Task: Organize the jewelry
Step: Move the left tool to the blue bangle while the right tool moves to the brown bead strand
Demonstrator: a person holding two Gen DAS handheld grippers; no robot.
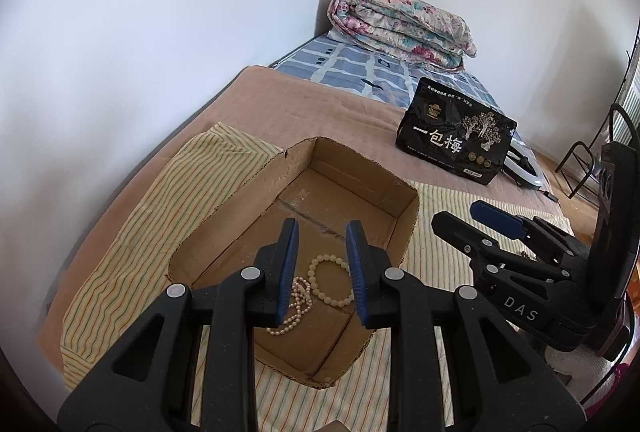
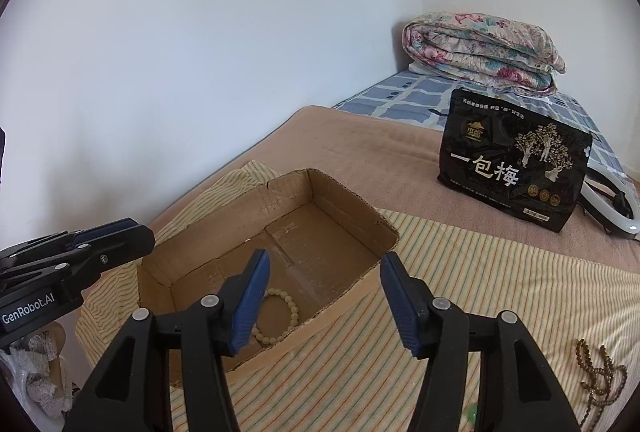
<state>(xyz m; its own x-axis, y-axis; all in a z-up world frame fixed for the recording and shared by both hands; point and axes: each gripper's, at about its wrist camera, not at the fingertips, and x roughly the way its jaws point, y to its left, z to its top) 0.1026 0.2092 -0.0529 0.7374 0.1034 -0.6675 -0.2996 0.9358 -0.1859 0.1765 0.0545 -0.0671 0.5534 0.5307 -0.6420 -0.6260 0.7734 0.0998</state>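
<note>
An open cardboard box (image 1: 404, 224) sits on a striped cloth on the bed. Inside it lie a cream bead bracelet (image 1: 326, 280) and a pinkish pearl necklace (image 1: 294, 312). My left gripper (image 1: 322, 232) is open and empty, hovering above the box over the jewelry. My right gripper (image 2: 324, 268) is open and empty above the box's near right rim (image 2: 344, 296); the bracelet (image 2: 276, 316) shows partly behind its left finger. A brown bead chain (image 2: 600, 372) lies on the cloth at the right. The right gripper also shows in the left wrist view (image 1: 464, 220).
A black snack bag (image 2: 516, 163) stands on the brown blanket behind the box. A folded floral quilt (image 2: 480, 47) lies at the far end. A white ring light (image 2: 612, 207) lies beside the bag. A white wall runs along the left.
</note>
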